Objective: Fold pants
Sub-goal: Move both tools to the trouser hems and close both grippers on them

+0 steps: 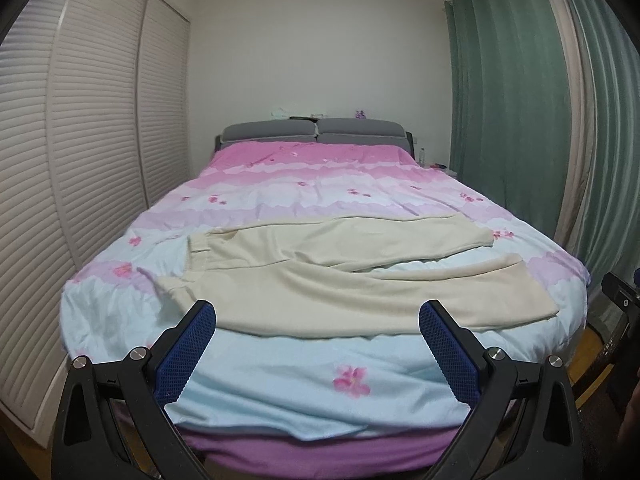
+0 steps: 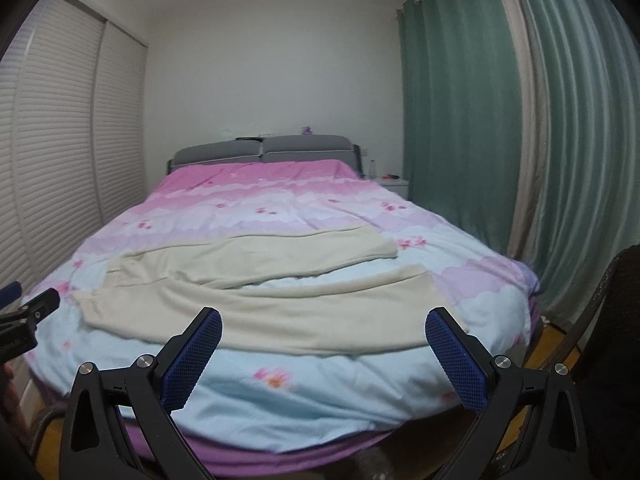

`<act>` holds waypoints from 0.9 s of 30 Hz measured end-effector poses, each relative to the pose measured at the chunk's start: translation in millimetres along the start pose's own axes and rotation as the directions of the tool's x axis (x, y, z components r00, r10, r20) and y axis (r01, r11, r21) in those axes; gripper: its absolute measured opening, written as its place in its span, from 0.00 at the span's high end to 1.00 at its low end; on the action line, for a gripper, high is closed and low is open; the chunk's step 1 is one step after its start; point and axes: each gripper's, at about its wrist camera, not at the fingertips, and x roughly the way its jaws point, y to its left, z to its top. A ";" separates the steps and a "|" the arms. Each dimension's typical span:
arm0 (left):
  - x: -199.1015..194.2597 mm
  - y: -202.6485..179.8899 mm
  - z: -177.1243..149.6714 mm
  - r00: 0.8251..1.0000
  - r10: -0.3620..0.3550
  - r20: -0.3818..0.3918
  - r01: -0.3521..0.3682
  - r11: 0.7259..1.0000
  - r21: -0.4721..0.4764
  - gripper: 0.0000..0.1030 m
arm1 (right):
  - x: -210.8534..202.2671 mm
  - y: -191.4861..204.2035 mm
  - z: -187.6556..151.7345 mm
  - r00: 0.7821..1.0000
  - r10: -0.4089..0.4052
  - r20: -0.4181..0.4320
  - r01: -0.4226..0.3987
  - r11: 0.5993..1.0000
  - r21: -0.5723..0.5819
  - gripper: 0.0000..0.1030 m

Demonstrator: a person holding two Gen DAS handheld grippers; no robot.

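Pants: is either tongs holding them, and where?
Nothing is held. Left tongs and right tongs are open, short of the cream pants lying flat on the bed.

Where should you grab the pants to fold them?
Grab the near leg's cuff and the waistband, coming from the foot of the bed. The pants lie flat crosswise, legs spread apart, so those near edges are easiest to pinch.

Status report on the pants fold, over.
Left gripper open, right gripper open, both empty. Cream pants spread unfolded on the bed, legs apart. Nothing in the way.
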 end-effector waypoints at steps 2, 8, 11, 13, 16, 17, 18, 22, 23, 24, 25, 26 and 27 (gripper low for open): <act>16.5 -8.9 9.4 1.000 -0.015 -0.005 0.015 1.000 0.014 0.00 | 15.2 -6.9 7.0 1.000 -0.012 -0.009 0.012 1.000 0.023 0.00; 63.8 -38.3 50.5 0.999 -0.045 0.017 0.044 0.997 0.055 0.00 | 64.0 -21.6 43.9 0.999 -0.050 0.007 0.050 0.996 0.077 0.00; 88.2 -49.7 75.6 0.998 -0.050 0.040 0.048 0.997 0.066 0.00 | 91.3 -25.6 68.8 0.997 -0.069 0.031 0.067 0.996 0.058 0.00; 109.3 -58.8 94.4 0.997 -0.069 0.038 0.066 0.995 0.073 0.00 | 108.7 -27.5 82.4 0.996 -0.075 0.039 0.074 0.996 0.043 0.00; 139.2 -72.5 118.5 0.994 -0.100 0.034 0.096 0.991 0.095 0.00 | 145.4 -31.5 106.3 0.995 -0.086 0.044 0.085 0.996 0.022 0.00; 151.7 -79.9 128.2 0.993 -0.108 0.041 0.103 0.988 0.114 0.00 | 158.4 -34.2 113.2 0.996 -0.085 0.040 0.085 0.996 0.016 0.00; 164.1 -87.7 136.9 0.992 -0.115 0.045 0.108 0.985 0.135 0.00 | 166.0 -35.3 117.8 0.995 -0.090 0.036 0.089 0.996 0.012 0.00; 218.5 -114.1 165.4 0.987 -0.159 0.031 0.151 0.971 0.184 0.00 | 227.0 -47.8 142.9 0.996 -0.088 0.008 0.088 0.996 -0.003 0.00; 238.2 -123.1 172.4 0.984 -0.177 0.008 0.172 0.965 0.196 0.00 | 245.4 -51.6 148.2 0.996 -0.086 -0.004 0.086 0.996 -0.005 0.00; 257.0 -131.7 177.7 0.982 -0.190 -0.015 0.189 0.960 0.207 0.00 | 254.7 -54.7 150.6 0.996 -0.085 -0.009 0.084 0.996 -0.011 0.00; 272.9 -138.6 181.6 0.980 -0.198 -0.031 0.200 0.956 0.216 0.00 | 270.4 -58.2 154.3 0.996 -0.082 -0.018 0.082 0.996 -0.019 0.00; 292.0 -147.5 185.1 0.978 -0.204 -0.043 0.208 0.950 0.233 0.00 | 285.9 -62.0 157.0 0.996 -0.083 -0.025 0.083 0.996 -0.024 0.00; 310.7 -156.2 188.3 0.978 -0.202 -0.052 0.209 0.946 0.247 0.00 | 301.9 -66.0 160.5 0.996 -0.089 -0.031 0.088 0.996 -0.025 0.00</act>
